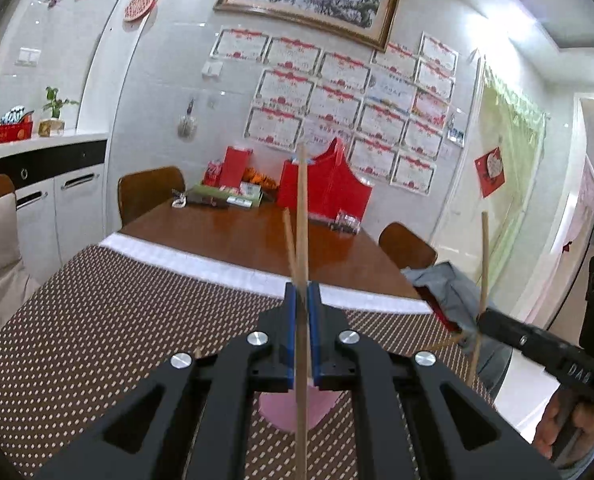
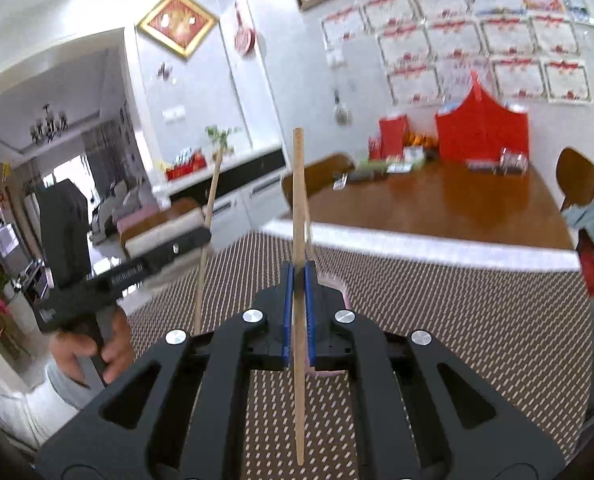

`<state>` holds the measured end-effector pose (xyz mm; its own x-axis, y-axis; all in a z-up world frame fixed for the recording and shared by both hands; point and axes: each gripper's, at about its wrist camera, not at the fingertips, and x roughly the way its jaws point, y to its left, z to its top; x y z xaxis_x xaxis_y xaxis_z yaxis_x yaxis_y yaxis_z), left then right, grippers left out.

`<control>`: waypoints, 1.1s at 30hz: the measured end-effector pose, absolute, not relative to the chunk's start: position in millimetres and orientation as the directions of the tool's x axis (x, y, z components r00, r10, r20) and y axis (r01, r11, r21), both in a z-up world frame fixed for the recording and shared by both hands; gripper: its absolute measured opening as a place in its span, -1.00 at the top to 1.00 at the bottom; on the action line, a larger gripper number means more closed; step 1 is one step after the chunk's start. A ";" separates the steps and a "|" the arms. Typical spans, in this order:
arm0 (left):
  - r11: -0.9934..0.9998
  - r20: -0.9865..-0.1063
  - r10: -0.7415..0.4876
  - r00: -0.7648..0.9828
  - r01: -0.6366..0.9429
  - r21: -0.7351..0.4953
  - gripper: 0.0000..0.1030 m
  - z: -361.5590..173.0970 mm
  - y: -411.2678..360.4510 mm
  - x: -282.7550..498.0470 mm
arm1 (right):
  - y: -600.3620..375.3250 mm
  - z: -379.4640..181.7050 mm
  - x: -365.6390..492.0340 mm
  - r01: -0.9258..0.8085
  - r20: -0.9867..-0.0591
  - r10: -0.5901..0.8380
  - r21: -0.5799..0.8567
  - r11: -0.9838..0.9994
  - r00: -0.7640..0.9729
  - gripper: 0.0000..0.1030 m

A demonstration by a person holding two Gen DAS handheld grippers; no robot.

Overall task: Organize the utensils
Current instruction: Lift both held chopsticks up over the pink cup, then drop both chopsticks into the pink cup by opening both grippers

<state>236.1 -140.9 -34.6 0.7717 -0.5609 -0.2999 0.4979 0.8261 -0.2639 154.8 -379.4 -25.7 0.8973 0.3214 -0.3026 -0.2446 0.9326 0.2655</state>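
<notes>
Clearly, the left gripper [image 1: 301, 304] clamps a pale wooden chopstick [image 1: 301, 216] upright over the dotted brown tablecloth [image 1: 97, 320]; the right gripper [image 2: 299, 284] clamps another wooden chopstick [image 2: 298, 200]. Only the right view shows the living room [image 2: 57, 168].

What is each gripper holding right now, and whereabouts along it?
Each holds one wooden chopstick upright: left gripper pinches its chopstick around mid-length; right gripper likewise its chopstick.

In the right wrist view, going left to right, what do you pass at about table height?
Left tool gripping a chopstick → right tool shut on its own chopstick → red gift box at the table's far end → wooden chair.
</notes>
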 end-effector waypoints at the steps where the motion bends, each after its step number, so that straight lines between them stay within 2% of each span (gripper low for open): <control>1: 0.825 -0.289 -0.562 0.775 0.499 -0.265 0.88 -32.4 -142.8 236.7 | -385.0 -20.0 155.2 -0.242 -0.281 0.316 0.270 0.932 0.906 0.89; 12: 0.826 -0.135 -0.544 0.828 0.500 -0.262 0.88 -17.8 -181.5 250.9 | -415.9 3.7 194.9 -0.166 -0.139 0.206 0.253 0.953 0.969 0.89; 24: 0.857 -0.044 -0.479 0.877 0.456 -0.240 0.88 -22.3 -197.6 278.9 | -411.5 -11.2 248.4 -0.204 -0.027 0.224 0.325 0.924 0.974 0.89; 28: 0.864 -0.030 -0.465 0.885 0.446 -0.234 0.88 -29.3 -200.9 286.3 | -407.7 -15.2 256.3 -0.219 -0.030 0.242 0.329 0.919 0.970 0.89; 33: 0.864 -0.062 -0.469 0.881 0.443 -0.241 0.88 -41.0 -204.1 292.8 | -398.5 -22.0 265.0 -0.245 -0.060 0.276 0.309 0.919 0.959 0.88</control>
